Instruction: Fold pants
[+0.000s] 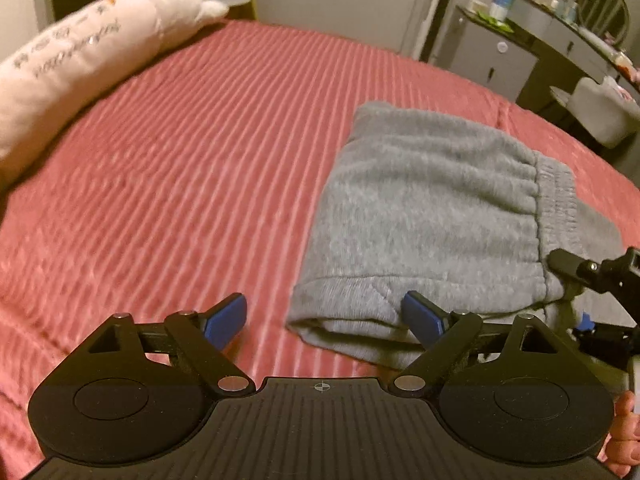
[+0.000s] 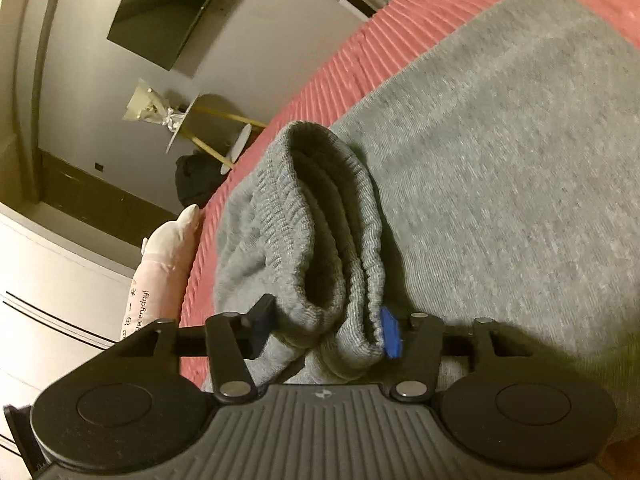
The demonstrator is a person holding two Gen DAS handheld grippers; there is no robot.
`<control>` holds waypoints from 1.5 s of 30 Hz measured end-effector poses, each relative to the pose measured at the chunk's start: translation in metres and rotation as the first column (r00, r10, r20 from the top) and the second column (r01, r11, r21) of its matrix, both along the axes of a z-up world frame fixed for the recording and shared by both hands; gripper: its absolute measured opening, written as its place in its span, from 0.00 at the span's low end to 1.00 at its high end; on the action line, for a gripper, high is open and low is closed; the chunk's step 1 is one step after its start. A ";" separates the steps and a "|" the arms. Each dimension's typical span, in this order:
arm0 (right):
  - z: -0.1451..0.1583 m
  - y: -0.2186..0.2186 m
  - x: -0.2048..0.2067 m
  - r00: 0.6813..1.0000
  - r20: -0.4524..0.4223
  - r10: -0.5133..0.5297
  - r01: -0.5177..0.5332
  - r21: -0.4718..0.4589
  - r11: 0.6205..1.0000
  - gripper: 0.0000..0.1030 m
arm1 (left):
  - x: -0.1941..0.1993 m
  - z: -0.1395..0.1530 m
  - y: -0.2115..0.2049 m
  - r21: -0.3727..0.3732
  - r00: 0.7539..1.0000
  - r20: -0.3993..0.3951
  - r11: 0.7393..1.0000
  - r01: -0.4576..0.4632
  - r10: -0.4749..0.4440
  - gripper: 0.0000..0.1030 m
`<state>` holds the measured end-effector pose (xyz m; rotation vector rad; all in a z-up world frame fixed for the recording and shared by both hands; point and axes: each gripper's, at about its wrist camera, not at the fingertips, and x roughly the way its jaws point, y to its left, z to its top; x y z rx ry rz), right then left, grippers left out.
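The grey sweatpants (image 1: 424, 216) lie folded on the red ribbed bedspread (image 1: 180, 168), to the right of centre in the left wrist view. My left gripper (image 1: 324, 316) is open and empty, just in front of the pants' near folded edge, its right finger touching the cloth. My right gripper (image 2: 324, 330) has its fingers around the ribbed waistband (image 2: 320, 216), which bunches up between the pads while the rest of the pants (image 2: 500, 152) lie flat. The right gripper also shows in the left wrist view (image 1: 580, 276) at the pants' right corner.
A long white plush pillow (image 1: 80, 60) lies along the bed's far left side. A dark dresser (image 1: 540, 52) with bottles and a round mirror stands beyond the bed at the right. A small gold-legged side table (image 2: 216, 132) stands by the wall.
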<state>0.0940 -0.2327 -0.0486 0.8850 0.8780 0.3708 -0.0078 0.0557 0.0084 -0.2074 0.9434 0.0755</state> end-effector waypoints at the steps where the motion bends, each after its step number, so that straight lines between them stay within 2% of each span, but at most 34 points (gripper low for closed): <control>1: -0.001 0.001 0.003 1.000 -0.018 -0.002 0.003 0.007 1.000 0.66 | -0.003 0.000 0.001 -0.006 1.000 -0.003 1.000 -0.002 0.001 0.89; 4: -0.004 0.008 0.009 0.999 -0.044 0.012 -0.012 -0.005 1.000 0.67 | -0.004 -0.002 0.001 -0.008 1.000 -0.010 1.000 -0.002 0.002 0.89; 9: 0.008 0.026 0.006 1.000 0.013 0.014 -0.012 -0.108 0.994 0.52 | -0.005 -0.004 0.001 -0.015 1.000 -0.021 1.000 -0.012 0.012 0.89; 14: 0.022 0.033 0.001 0.999 0.043 0.017 -0.009 -0.166 0.986 0.49 | -0.010 -0.003 0.002 -0.021 1.000 -0.021 1.000 -0.020 0.019 0.88; 23: 0.044 0.036 -0.006 0.996 0.089 0.009 0.008 -0.193 0.981 0.47 | -0.018 -0.001 0.002 -0.028 0.999 -0.018 0.999 -0.032 0.031 0.86; 25: 0.052 0.036 -0.008 0.994 0.109 0.013 0.009 -0.193 0.981 0.46 | -0.020 0.000 0.000 -0.035 1.000 -0.015 0.999 -0.016 0.016 0.85; 29: 0.070 0.036 -0.010 0.987 0.160 0.025 0.008 -0.202 0.979 0.46 | -0.023 0.001 -0.007 -0.063 0.997 -0.011 0.996 0.071 -0.071 0.85; 33: 0.090 0.036 -0.013 0.978 0.208 0.017 0.020 -0.178 0.984 0.44 | -0.019 -0.003 -0.018 -0.012 0.991 -0.053 0.992 0.123 -0.123 0.84; 35: 0.099 0.034 -0.016 0.973 0.231 0.007 0.031 -0.159 0.987 0.43 | -0.011 -0.009 -0.023 0.017 0.987 -0.107 0.993 0.119 -0.116 0.78; 37: 0.107 0.029 -0.020 0.968 0.252 -0.013 0.048 -0.135 0.990 0.43 | -0.001 -0.020 -0.026 0.035 0.976 -0.196 0.994 0.100 -0.091 0.62; 39: 0.112 0.021 -0.026 0.962 0.269 -0.043 0.072 -0.100 0.992 0.42 | 0.007 -0.026 -0.024 0.030 0.971 -0.234 0.998 0.063 -0.054 0.58; 41: 0.116 0.012 -0.032 0.958 0.277 -0.077 0.101 -0.073 0.992 0.42 | 0.006 -0.023 -0.016 -0.031 0.984 -0.178 0.999 0.010 -0.015 0.55; 43: 0.118 0.001 -0.041 0.952 0.291 -0.100 0.122 -0.060 0.991 0.42 | 0.002 -0.021 -0.008 -0.127 0.992 -0.127 0.992 -0.015 -0.001 0.32; 45: 0.116 -0.015 -0.050 0.948 0.285 -0.142 0.158 -0.034 0.987 0.43 | -0.001 -0.022 -0.008 -0.185 0.994 -0.105 0.983 0.003 -0.023 0.19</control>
